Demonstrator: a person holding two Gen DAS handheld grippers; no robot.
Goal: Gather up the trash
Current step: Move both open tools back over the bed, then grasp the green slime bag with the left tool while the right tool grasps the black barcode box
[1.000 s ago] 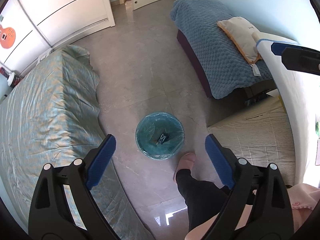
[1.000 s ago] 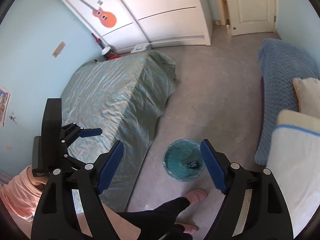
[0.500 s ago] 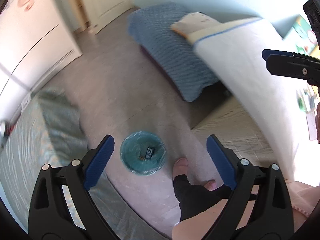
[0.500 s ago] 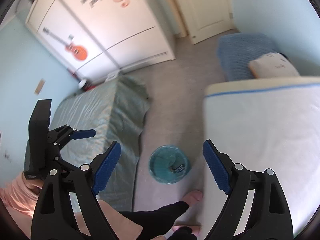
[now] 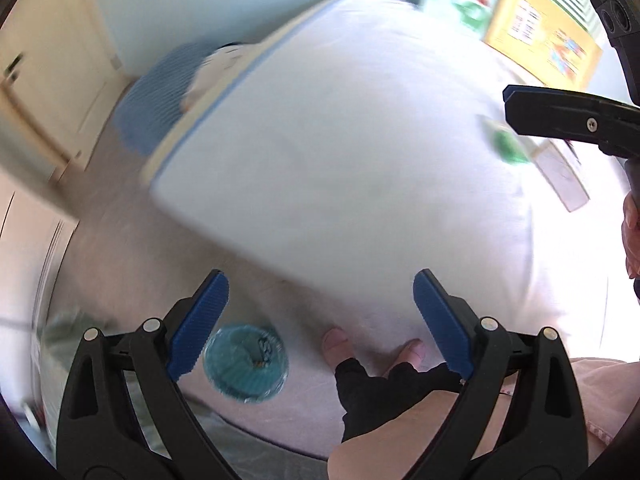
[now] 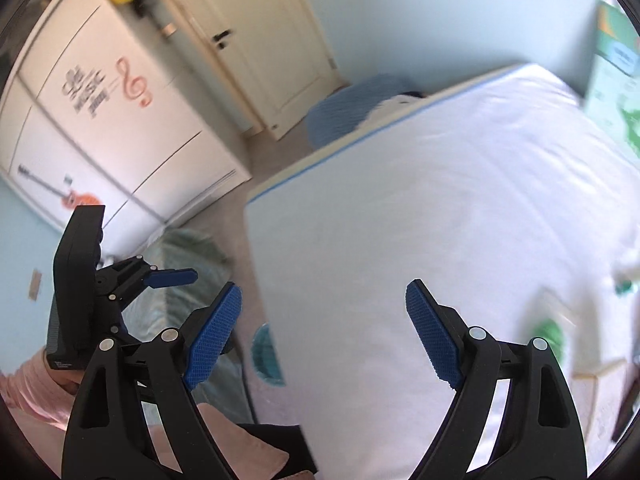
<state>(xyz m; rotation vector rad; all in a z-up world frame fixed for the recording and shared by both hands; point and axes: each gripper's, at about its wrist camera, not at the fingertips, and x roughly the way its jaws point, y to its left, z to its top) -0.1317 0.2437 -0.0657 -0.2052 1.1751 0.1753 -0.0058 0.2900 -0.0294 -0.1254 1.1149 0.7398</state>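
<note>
While the left wrist view is smeared by motion, it shows the left claw (image 5: 320, 312) released, its blue pads standing wide with nothing between them. Just beside its left pad, low in the view, sits the bin (image 5: 245, 362), lined in teal, with a small dark scrap lying inside; the person's slippered feet (image 5: 338, 342) stand between the pads, at the foot of a white-topped bench (image 5: 340, 152). Beyond the claw and to its right, the right claw's finger crosses the view, and just under it on the bench lie a green item (image 5: 508, 146) and a pale flat piece (image 5: 560, 176), both too blurred to identify. In the right wrist view, the right claw (image 6: 324, 328) is likewise released and empty, pads well apart over the bench (image 6: 400, 220). The bin (image 6: 264, 356) shows only as a teal sliver at the bench edge, between the pads and nearer the left one. The green item (image 6: 550, 332) lies just outside the right pad, with pale flat pieces beside it. The left claw appears off to the left, over a green-covered bed (image 6: 188, 276). Judgement: the step in hand is the search for the next piece of trash, both claws being empty and turned toward the bench. The next move likely calls for steadying the view, confirming the green item is trash, bringing one claw down over it and closing, then carrying it to the bin.
</note>
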